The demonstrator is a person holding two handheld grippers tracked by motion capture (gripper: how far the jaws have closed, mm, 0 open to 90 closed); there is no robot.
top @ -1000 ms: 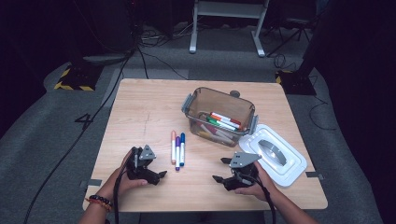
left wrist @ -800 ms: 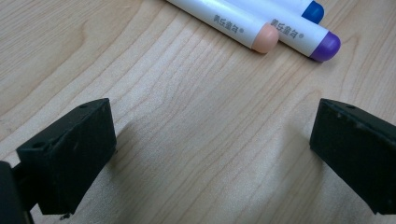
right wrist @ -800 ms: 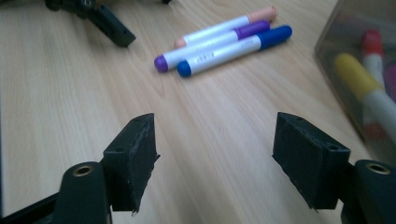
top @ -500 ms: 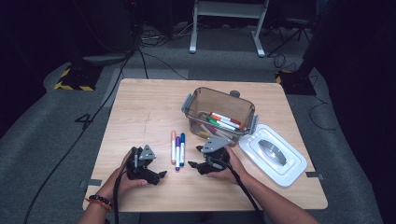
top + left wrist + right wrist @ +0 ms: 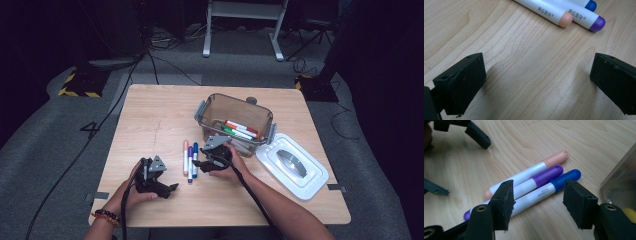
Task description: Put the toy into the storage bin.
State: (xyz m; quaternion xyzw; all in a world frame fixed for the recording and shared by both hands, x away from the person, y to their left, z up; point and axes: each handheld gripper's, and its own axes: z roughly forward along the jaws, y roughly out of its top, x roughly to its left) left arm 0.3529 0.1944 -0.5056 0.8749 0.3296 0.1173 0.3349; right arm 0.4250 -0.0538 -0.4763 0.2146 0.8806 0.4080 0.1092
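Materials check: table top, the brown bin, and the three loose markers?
Table top: looks like light wood or wood-look laminate, matte, with visible grain lines.
Brown bin: likely clear tinted plastic, glossy; the markers inside show through its wall.
Three loose markers: apparently smooth plastic, white printed barrels with peach, purple and blue caps, a slight sheen.

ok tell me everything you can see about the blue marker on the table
The blue marker has a white barrel with small dark print and a glossy blue cap, plastic by the look. It lies flat on the wooden table, outermost of three markers lying side by side, pressed against the purple marker, on the side toward the clear box. The right hand-held gripper straddles its barrel, jaws having just been closing, not yet touching.
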